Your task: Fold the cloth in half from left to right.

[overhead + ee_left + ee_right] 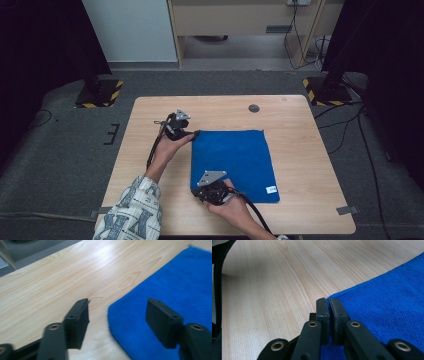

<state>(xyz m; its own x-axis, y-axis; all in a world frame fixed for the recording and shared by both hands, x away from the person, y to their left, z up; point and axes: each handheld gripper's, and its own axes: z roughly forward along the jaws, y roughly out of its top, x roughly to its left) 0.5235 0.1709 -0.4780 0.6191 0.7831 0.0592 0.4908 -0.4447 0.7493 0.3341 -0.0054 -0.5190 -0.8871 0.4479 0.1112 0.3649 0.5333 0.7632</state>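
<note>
A blue cloth (235,160) lies flat on the wooden table (300,115). At the cloth's far left corner, my left gripper (194,134) is held low over the table. In the left gripper view, the left gripper (117,302) has its jaws apart, one over bare wood and one over the cloth (175,282), with the corner edge between them and no pad pressing on it. My right gripper (199,193) sits at the near left corner. In the right gripper view, the right gripper (328,301) is shut on the cloth's edge (387,295).
A small white tag (271,189) marks the cloth's near right corner. A dark round cap (254,108) is set in the tabletop at the back. Two stand bases with striped tape (100,92) (325,90) sit on the floor behind the table.
</note>
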